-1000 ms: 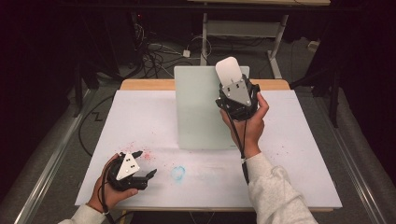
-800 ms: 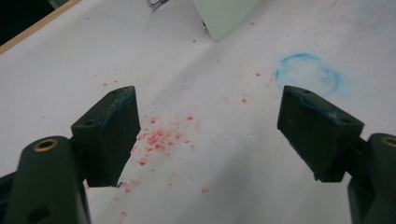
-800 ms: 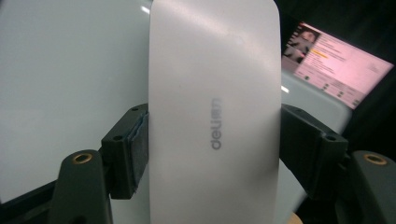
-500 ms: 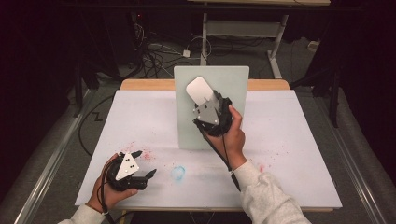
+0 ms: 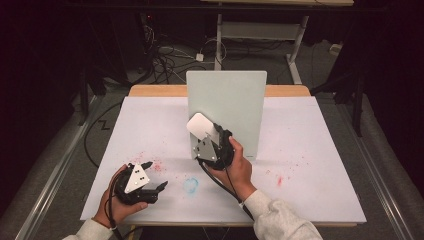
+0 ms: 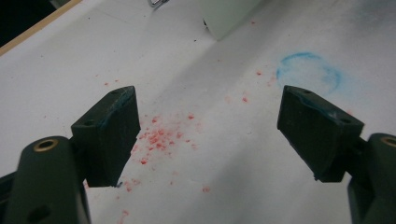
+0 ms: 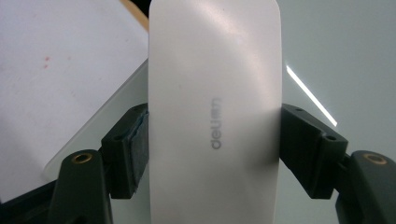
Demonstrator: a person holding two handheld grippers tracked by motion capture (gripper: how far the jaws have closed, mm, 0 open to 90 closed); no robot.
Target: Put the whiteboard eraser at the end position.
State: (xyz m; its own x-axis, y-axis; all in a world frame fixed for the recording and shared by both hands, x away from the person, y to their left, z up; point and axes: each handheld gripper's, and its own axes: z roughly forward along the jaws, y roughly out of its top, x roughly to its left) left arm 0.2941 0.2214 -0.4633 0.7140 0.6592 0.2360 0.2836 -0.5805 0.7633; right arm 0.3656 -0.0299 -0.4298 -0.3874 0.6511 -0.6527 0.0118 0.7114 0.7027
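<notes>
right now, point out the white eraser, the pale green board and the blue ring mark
white eraser [image 7: 215, 116], right gripper view, flat face.
pale green board [image 5: 235, 100], high view, bare upper face.
blue ring mark [image 6: 308, 72], left gripper view, inside the ring.

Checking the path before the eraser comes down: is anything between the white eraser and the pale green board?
Nothing visible. The right gripper is shut on the white eraser, which hangs over the pale green board; the board's surface around it is bare. The left gripper rests open, off to the side.
</notes>
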